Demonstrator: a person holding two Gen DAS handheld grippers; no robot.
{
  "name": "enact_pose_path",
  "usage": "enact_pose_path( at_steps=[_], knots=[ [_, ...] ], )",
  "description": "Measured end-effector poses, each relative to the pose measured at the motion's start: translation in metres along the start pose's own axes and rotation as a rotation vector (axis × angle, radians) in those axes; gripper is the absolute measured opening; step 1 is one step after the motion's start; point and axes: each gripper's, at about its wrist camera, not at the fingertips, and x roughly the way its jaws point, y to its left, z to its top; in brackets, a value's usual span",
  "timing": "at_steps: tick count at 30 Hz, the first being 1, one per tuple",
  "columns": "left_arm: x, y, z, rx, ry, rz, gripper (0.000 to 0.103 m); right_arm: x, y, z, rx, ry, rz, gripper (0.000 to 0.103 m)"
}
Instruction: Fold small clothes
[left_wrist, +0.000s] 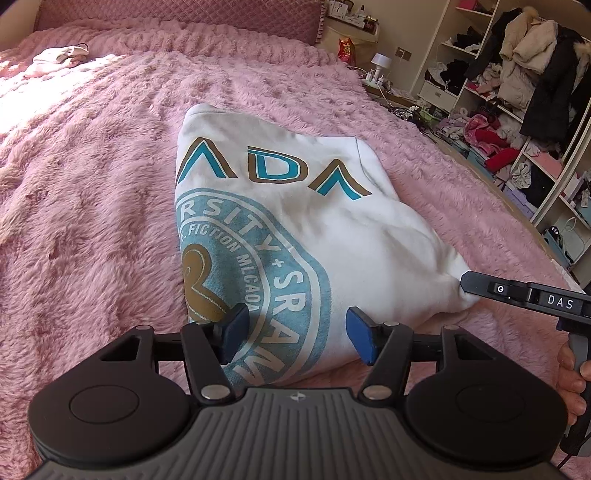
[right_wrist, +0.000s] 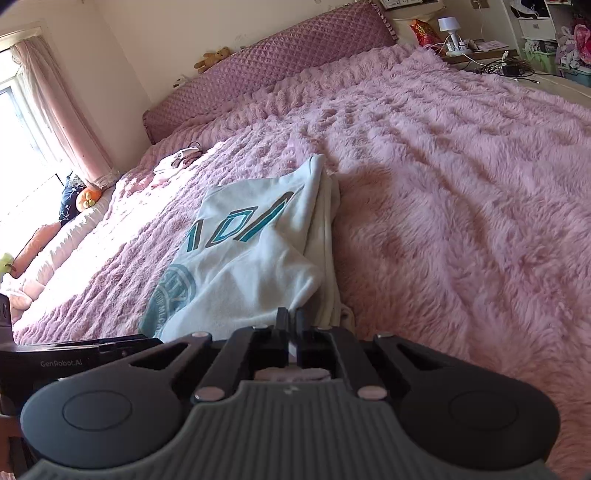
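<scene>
A white sweatshirt (left_wrist: 295, 184) with teal and gold lettering and a round teal crest lies folded on the pink fluffy bedspread (left_wrist: 92, 184). My left gripper (left_wrist: 296, 328) stands open over its near edge, one blue pad (left_wrist: 234, 325) on each side of the crest, nothing pinched. My right gripper (left_wrist: 466, 285) comes in from the right and is shut on the sweatshirt's right near corner, where the creases run together. In the right wrist view the shut jaws of that gripper (right_wrist: 291, 319) meet at the edge of the sweatshirt (right_wrist: 240, 258), whose layered side faces the camera.
A small pale garment (left_wrist: 59, 57) (right_wrist: 177, 158) lies far up the bed near the quilted headboard (right_wrist: 258, 74). Open shelves stuffed with clothes (left_wrist: 517, 92) and a bedside table with a white lamp (left_wrist: 378, 62) stand beyond the bed's right edge. A hand (left_wrist: 569, 373) holds the right gripper's handle.
</scene>
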Motion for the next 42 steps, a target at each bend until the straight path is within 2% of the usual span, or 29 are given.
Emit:
enact_pose_path(
  at_steps=[2,5,7,10,12,14,18,20,25,29,30,33,35,37,42],
  knots=[
    [0.001,-0.003,0.001,0.017,0.009,0.012,0.072,-0.009,0.004,0.004,-0.039,-0.035,-0.052,0.0],
    [0.003,-0.006,-0.001,0.023,0.013,0.011,0.076,-0.003,-0.006,0.001,0.001,0.019,-0.087,0.0],
    [0.005,-0.008,-0.002,0.036,0.018,0.015,0.079,0.006,-0.008,-0.01,-0.04,0.059,-0.119,0.0],
    [0.007,-0.01,-0.003,0.057,0.02,0.016,0.086,0.008,-0.004,-0.014,-0.056,0.056,-0.133,0.0],
    [0.007,-0.011,-0.003,0.059,0.022,0.018,0.087,0.004,-0.001,-0.01,-0.048,0.046,-0.153,0.015],
    [0.006,-0.011,-0.001,0.055,0.027,0.017,0.088,-0.003,0.003,-0.004,-0.053,0.019,-0.163,0.024],
    [0.002,-0.01,0.003,0.028,0.028,0.014,0.087,-0.013,0.016,0.017,-0.091,-0.059,-0.118,0.026],
    [-0.003,-0.01,0.008,0.007,0.018,0.013,0.085,-0.01,0.025,0.028,-0.096,-0.088,-0.068,0.031],
    [-0.019,0.003,0.024,-0.077,-0.069,-0.018,0.084,0.02,0.048,0.051,-0.122,-0.107,0.038,0.032],
    [-0.002,0.02,0.046,-0.137,-0.076,-0.054,0.084,0.06,0.054,0.062,-0.09,-0.054,0.081,0.032],
    [0.008,0.026,0.05,-0.168,-0.054,-0.068,0.084,0.07,0.054,0.063,-0.084,-0.032,0.075,0.032],
    [0.028,0.042,0.048,-0.222,-0.005,-0.073,0.082,0.094,0.049,0.061,-0.054,0.023,-0.013,0.029],
    [0.038,0.049,0.042,-0.232,0.008,-0.093,0.081,0.103,0.041,0.057,-0.04,0.041,-0.058,0.014],
    [0.042,0.053,0.037,-0.226,0.011,-0.105,0.081,0.11,0.03,0.049,-0.047,0.064,-0.063,0.01],
    [0.035,0.058,0.035,-0.248,-0.01,-0.133,0.081,0.109,0.026,0.043,-0.077,0.06,-0.056,0.012]
  ],
)
